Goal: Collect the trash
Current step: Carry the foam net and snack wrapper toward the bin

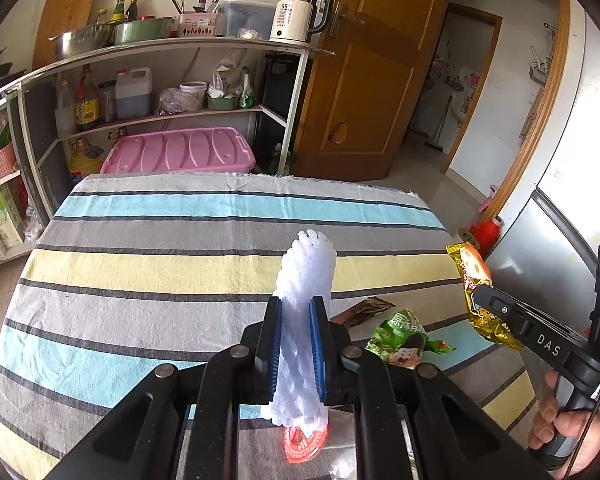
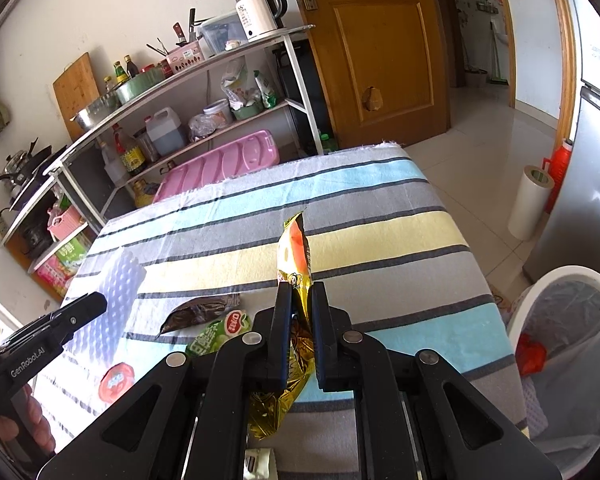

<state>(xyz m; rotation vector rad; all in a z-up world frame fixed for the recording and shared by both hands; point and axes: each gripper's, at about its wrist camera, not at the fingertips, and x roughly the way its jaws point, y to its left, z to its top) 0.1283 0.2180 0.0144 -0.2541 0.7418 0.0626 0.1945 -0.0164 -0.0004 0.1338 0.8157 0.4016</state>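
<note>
My left gripper is shut on a white foam fruit net and holds it upright above the striped table. The net also shows in the right wrist view. My right gripper is shut on a gold snack wrapper, also seen in the left wrist view. On the table lie a brown wrapper, a green snack bag, and a red round lid. A white trash bin with a clear liner stands at the table's right side.
A metal shelf rack with bottles, bowls and a kettle stands behind the table. A pink storage box sits under it. A wooden door is at the back, and a paper roll stands on the floor.
</note>
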